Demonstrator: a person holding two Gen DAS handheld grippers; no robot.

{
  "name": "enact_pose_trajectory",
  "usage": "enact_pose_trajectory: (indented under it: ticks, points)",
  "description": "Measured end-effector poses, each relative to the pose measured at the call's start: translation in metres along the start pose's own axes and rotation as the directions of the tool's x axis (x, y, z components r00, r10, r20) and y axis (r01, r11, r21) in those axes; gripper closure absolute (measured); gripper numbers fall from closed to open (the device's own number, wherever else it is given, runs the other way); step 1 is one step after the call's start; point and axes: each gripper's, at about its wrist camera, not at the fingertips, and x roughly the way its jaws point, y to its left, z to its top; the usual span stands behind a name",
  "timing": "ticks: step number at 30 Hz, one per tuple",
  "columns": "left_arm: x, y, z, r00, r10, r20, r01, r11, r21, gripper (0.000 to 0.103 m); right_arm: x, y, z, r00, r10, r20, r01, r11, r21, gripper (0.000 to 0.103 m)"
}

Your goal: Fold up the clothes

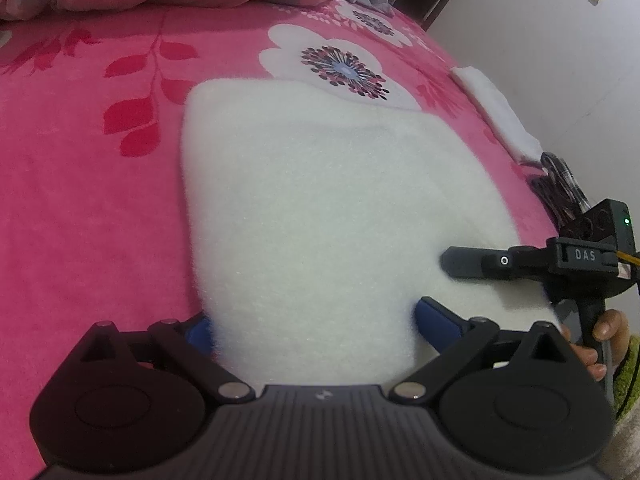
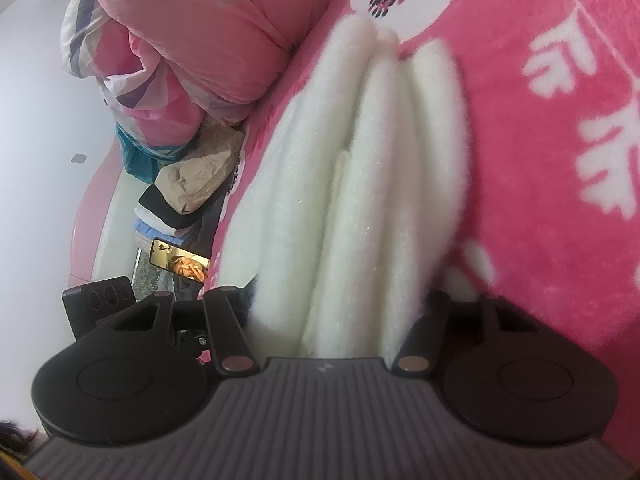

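Mid-fold on bed: right hand-held gripper clenched on stacked edges of white fleece; left hand-held gripper released, straddling near edge. Next: lift & carry edge across evenly.

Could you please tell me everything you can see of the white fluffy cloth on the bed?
The white fluffy cloth looks like thick, soft fleece, plain and unpatterned. It lies folded on the pink floral blanket; the right wrist view shows several stacked layers along its edge. The left gripper straddles its near edge with fingers wide apart. The right gripper has the layered edge between its fingers.
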Motion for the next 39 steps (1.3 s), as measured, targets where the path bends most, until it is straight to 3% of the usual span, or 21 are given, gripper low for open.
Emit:
enact_pose_trajectory:
  ticks: [39]
  points:
    - [-0.0006,-0.0053,-0.0021,0.999,0.027,0.019,-0.027,1.000,0.004,0.002,0.0007,0.0000,0.0017,1.000,0.004,-0.011,-0.004,1.000,-0.025,0.047]
